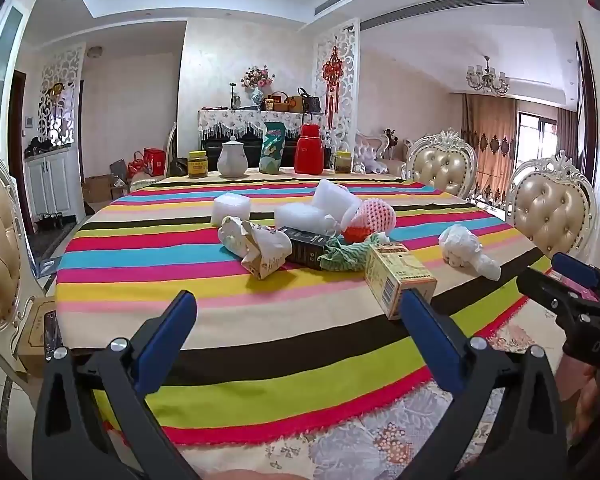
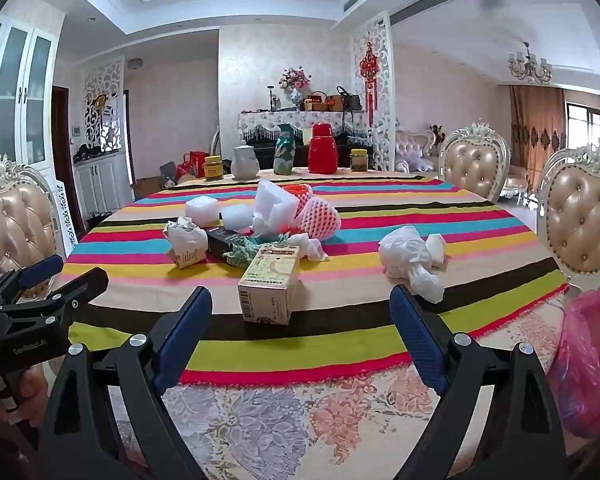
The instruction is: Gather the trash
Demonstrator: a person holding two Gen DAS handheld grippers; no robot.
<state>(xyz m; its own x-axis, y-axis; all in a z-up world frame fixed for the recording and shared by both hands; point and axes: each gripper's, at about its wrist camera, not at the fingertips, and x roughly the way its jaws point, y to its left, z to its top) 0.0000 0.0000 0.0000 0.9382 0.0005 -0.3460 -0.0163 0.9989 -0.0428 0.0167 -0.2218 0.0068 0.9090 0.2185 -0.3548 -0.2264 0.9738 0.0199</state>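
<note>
A: Start at the tongs. How do they stand?

B: Both pairs are spread wide with nothing between them. The left gripper (image 1: pixel 298 312) hangs over the near edge of the table, tilted slightly down; the right gripper (image 2: pixel 300 306) sits beside it, aimed the same way.

A: What is closest?

B: A small yellow carton (image 2: pixel 270 286) lying on the striped tablecloth (image 2: pixel 340 344), just beyond the right gripper's fingertips and roughly centred between them. I judge it the likeliest first pick.

A: And the rest of the trash?

B: Behind the carton, bunched mid-table: a crumpled paper bag (image 1: pixel 256 246), a black box (image 1: pixel 306 246), a green net sleeve (image 1: pixel 346 256), white foam blocks (image 1: pixel 230 208) and a pink foam fruit net (image 2: pixel 320 218). A crumpled white plastic bag (image 2: pixel 410 258) lies apart, toward the right.

A: Where would it go?

B: Probably the pink plastic bag (image 2: pixel 586 364) at the table's right edge, near the right gripper.
</note>
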